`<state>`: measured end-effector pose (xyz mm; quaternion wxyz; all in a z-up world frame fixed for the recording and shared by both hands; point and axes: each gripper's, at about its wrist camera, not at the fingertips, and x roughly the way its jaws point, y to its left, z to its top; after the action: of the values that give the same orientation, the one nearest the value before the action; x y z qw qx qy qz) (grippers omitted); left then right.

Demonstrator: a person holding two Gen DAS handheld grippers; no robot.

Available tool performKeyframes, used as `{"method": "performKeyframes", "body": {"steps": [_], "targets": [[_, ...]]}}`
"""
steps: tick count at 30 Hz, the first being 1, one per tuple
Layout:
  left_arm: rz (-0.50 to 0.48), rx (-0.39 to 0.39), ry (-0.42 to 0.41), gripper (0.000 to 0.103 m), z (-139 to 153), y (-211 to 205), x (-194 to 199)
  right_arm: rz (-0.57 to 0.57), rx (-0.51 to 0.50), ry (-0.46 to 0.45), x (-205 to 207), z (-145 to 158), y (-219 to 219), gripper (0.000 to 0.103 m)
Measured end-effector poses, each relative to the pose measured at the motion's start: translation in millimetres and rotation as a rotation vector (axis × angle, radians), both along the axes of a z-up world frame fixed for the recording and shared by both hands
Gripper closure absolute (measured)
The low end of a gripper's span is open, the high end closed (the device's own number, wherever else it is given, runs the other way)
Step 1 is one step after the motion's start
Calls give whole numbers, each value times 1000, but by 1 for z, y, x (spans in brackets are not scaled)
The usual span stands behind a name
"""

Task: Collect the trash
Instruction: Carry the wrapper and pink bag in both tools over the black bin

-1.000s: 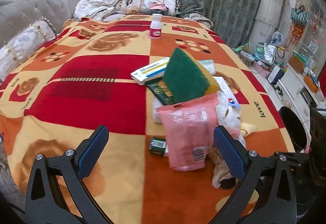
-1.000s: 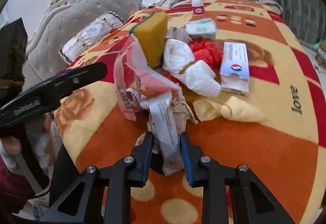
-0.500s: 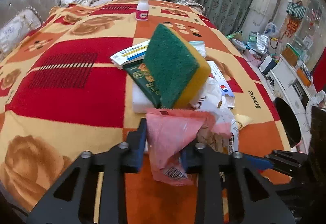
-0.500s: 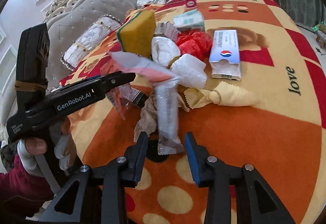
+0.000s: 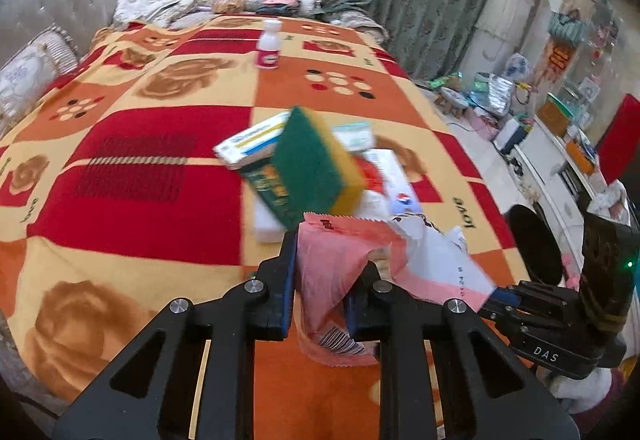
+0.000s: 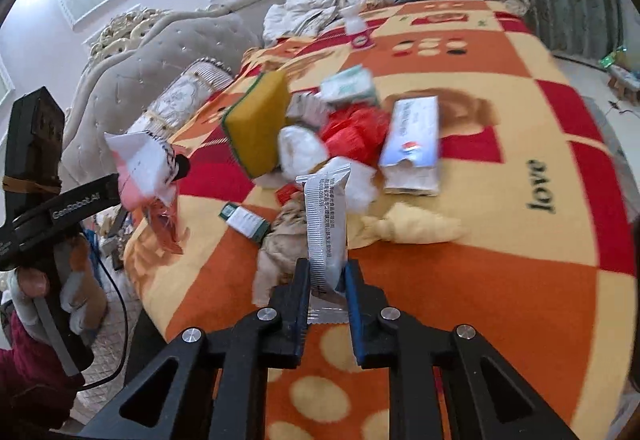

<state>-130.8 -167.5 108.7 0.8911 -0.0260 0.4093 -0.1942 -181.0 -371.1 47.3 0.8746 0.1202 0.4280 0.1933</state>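
Note:
My left gripper (image 5: 322,280) is shut on a pink plastic wrapper (image 5: 334,272) and holds it above the table's near edge; it also shows in the right wrist view (image 6: 140,168). My right gripper (image 6: 326,280) is shut on a silver foil wrapper (image 6: 326,224), lifted off the table. A trash pile lies on the table: a green-yellow sponge (image 5: 316,164), a blue-white box (image 5: 252,140), a red bag (image 6: 356,130), a Pepsi carton (image 6: 412,144), crumpled white tissue (image 6: 300,148), a yellow cloth (image 6: 416,228).
A patterned red-orange cloth (image 5: 140,180) covers the table. A small white bottle (image 5: 270,44) stands at the far side. A black bin (image 5: 534,244) stands on the floor to the right. Sofa cushions (image 6: 184,96) line the left and far sides.
My left gripper shut on the pink wrapper and lifted it away from the pile. My right gripper opened briefly, then shut again on the silver wrapper and raised it.

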Motion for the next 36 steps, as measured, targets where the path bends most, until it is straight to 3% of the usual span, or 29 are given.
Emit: {"method": "performKeyframes", "body": {"steps": [20, 36], "targets": [[-291, 12, 28, 86, -4, -186, -5, -315, -81, -45, -54, 28, -154, 87], [-466, -80, 78, 86, -11, -317, -1, -538, -95, 16, -76, 8, -269, 87]]}}
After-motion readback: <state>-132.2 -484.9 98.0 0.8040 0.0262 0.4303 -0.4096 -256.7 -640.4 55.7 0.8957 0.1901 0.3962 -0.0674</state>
